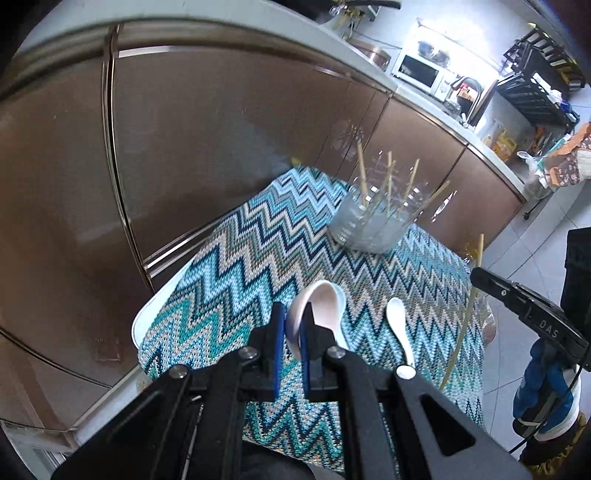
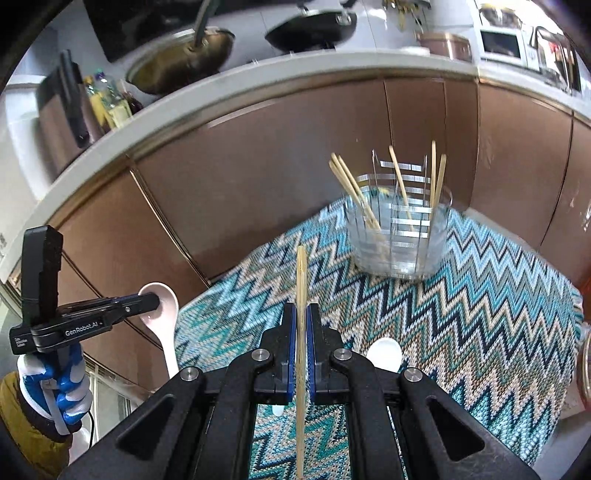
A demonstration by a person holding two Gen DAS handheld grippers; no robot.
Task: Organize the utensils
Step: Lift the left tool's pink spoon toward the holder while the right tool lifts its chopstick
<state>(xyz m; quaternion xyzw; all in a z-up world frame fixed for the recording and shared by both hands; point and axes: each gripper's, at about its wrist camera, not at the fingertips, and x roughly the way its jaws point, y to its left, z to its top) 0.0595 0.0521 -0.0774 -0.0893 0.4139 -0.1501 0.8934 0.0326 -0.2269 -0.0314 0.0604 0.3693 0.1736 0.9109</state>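
My left gripper (image 1: 293, 314) is shut on a white ceramic spoon (image 1: 325, 299) and holds it above the zigzag mat (image 1: 236, 280); the same spoon (image 2: 162, 302) and left gripper (image 2: 153, 301) show at the left of the right wrist view. My right gripper (image 2: 301, 314) is shut on a wooden chopstick (image 2: 301, 280), held upright above the mat; that gripper (image 1: 480, 275) and chopstick (image 1: 469, 306) also show at the right of the left wrist view. A clear divided holder (image 2: 399, 229) with several chopsticks stands at the mat's far end (image 1: 373, 221). A second white spoon (image 1: 400, 328) lies on the mat (image 2: 386, 354).
Brown cabinet doors (image 1: 184, 155) under a white counter (image 2: 258, 85) run along the far side of the mat. Pans (image 2: 314, 27), a pot (image 2: 443, 44) and a microwave (image 1: 421, 70) sit on the counter. Tiled floor (image 1: 524, 251) lies to the right.
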